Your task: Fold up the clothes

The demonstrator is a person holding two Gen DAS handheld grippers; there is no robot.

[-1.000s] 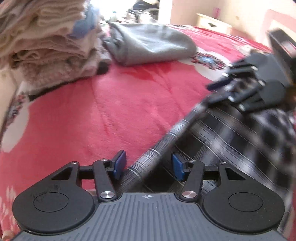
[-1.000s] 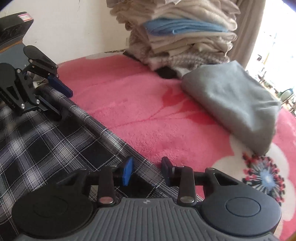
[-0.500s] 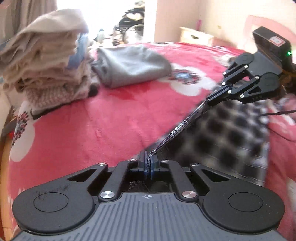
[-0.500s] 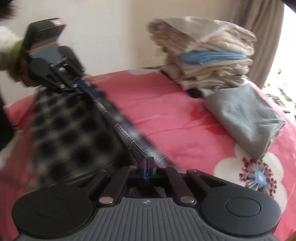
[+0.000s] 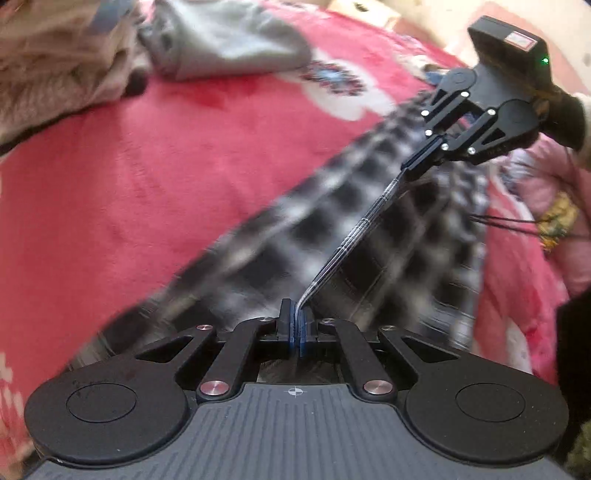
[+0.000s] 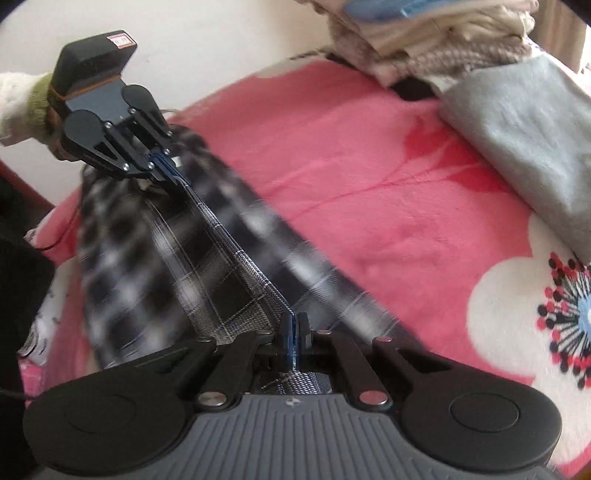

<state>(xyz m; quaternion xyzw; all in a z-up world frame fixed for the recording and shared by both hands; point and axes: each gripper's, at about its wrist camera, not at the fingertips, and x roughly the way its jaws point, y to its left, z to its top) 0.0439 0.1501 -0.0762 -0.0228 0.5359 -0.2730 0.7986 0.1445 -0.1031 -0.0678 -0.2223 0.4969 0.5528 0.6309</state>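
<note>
A black-and-white plaid garment [image 5: 332,236] [image 6: 155,258] lies on a red flowered blanket [image 5: 129,177] [image 6: 369,184]. My left gripper [image 5: 296,314] is shut on one end of the garment's edge. My right gripper [image 6: 293,321] is shut on the other end of that edge. The edge runs taut between them, lifted off the blanket, and the cloth hangs below it, blurred by motion. In the left wrist view the right gripper [image 5: 417,166] shows at the upper right; in the right wrist view the left gripper [image 6: 166,166] shows at the upper left, with a sleeve behind it.
A folded grey garment [image 5: 229,40] [image 6: 524,147] lies on the blanket beyond the plaid one. Beside it stands a tall stack of folded cream and blue clothes [image 5: 55,66] [image 6: 424,33]. A pale wall [image 6: 221,37] backs the bed.
Both grippers closed on the plaid garment's edge and lifted it off the blanket, pulling it taut. Both cameras then tilted down toward the cloth.
</note>
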